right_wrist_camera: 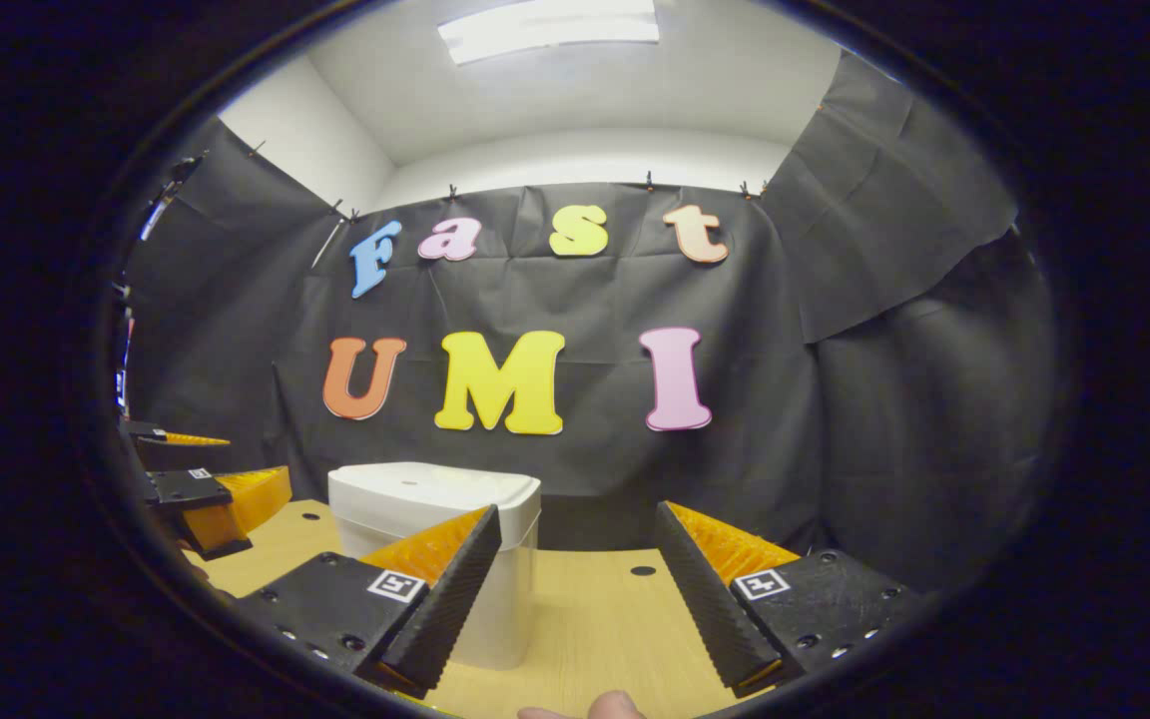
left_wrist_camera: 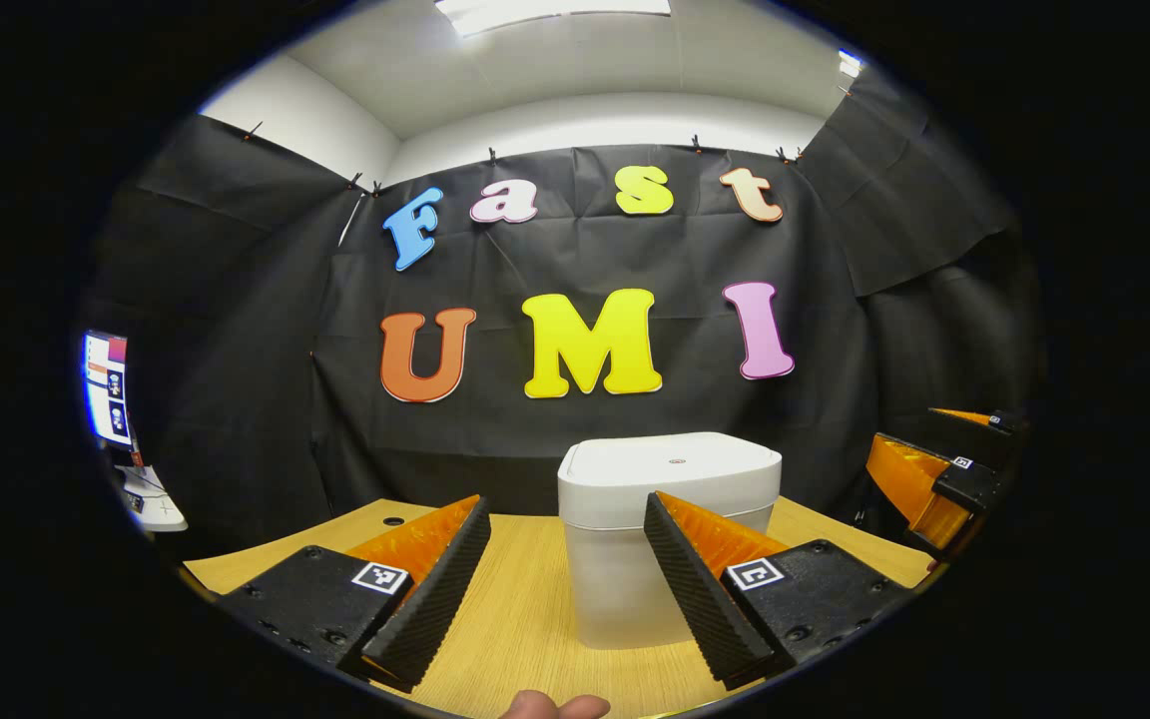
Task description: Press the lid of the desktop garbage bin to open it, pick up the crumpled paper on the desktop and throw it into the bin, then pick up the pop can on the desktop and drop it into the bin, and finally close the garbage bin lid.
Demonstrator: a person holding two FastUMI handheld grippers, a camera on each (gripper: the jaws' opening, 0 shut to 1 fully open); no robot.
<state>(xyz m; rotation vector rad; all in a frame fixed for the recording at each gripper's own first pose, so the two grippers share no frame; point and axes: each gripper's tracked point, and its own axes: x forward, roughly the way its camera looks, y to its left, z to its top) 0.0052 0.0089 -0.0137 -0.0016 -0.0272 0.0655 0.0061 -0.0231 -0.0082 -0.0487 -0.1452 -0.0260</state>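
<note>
Left gripper view: pale wooden desktop (left_wrist_camera: 525,619), black cloth walls, lit monitor (left_wrist_camera: 106,387) at left; closed white plastic bin (left_wrist_camera: 670,519) centred beyond spread left gripper (left_wrist_camera: 567,584). Right gripper view: bin (right_wrist_camera: 435,539) left of spread, empty right gripper (right_wrist_camera: 577,589).

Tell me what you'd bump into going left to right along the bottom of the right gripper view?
Left gripper → garbage bin → wooden desktop, with the right gripper straddling it.
</note>
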